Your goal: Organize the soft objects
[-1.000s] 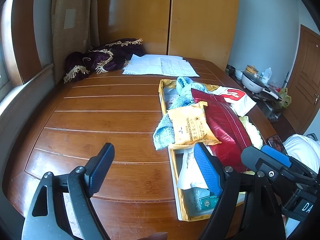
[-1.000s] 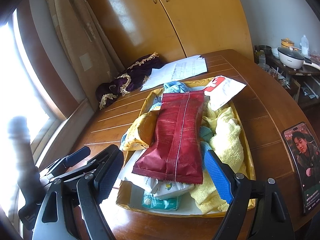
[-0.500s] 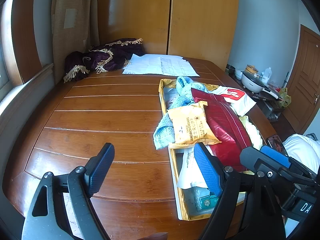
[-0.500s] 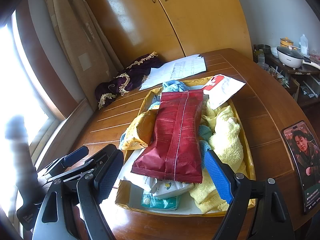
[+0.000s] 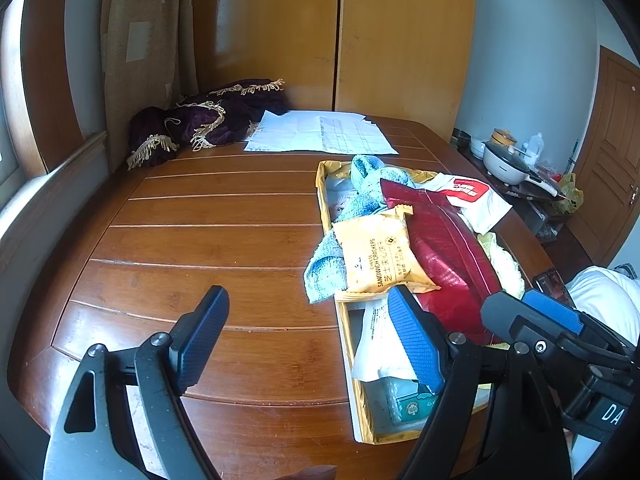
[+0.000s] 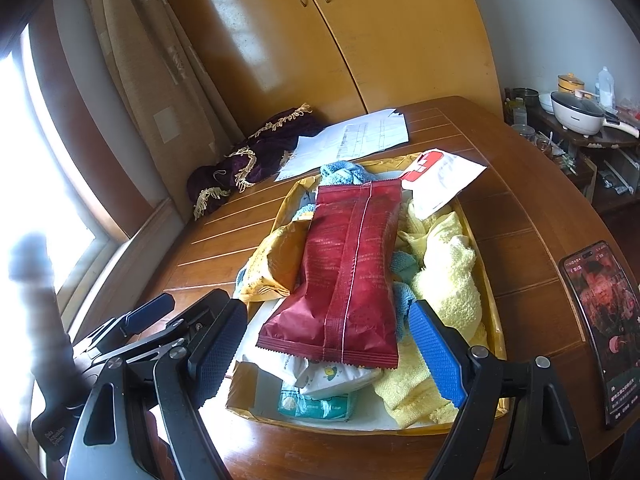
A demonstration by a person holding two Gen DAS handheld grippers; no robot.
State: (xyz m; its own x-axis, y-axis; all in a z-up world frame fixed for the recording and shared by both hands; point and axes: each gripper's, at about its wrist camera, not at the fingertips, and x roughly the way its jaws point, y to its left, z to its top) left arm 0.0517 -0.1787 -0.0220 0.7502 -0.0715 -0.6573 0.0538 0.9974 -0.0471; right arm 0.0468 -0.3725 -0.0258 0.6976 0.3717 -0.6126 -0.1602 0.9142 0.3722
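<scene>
We see the wooden table (image 5: 208, 240) most fully from the left wrist, its bare planks stretching left of the tray (image 5: 325, 216), with a door (image 5: 608, 152) far right that the other view lacks. The right wrist alone gives us the phone (image 6: 600, 320) lying on the table right of the tray (image 6: 486, 300), and the bright window (image 6: 24, 152) at left. Both views take in the wardrobe (image 5: 340, 32), the purple fringed cloth (image 5: 208, 124) and the papers (image 5: 320, 136) at the far end. The tray holds the soft things heaped together: a long red packet (image 6: 352, 276) lies on top down the middle, a yellow towel (image 6: 444, 280) fills its right side, a yellow cracker packet (image 5: 376, 256) leans over its left rim, and a blue cloth (image 5: 364, 188) shows at the far end and spills over the left edge. A white and red pouch (image 6: 436, 180) sticks out at the far right corner, and small tissue packs (image 6: 320, 400) sit at the near end. Our left gripper (image 5: 308, 340) stands wide with nothing between its pads, near the tray's left rim. Our right gripper (image 6: 332, 348) is likewise spread wide and empty, poised at the tray's near end.
</scene>
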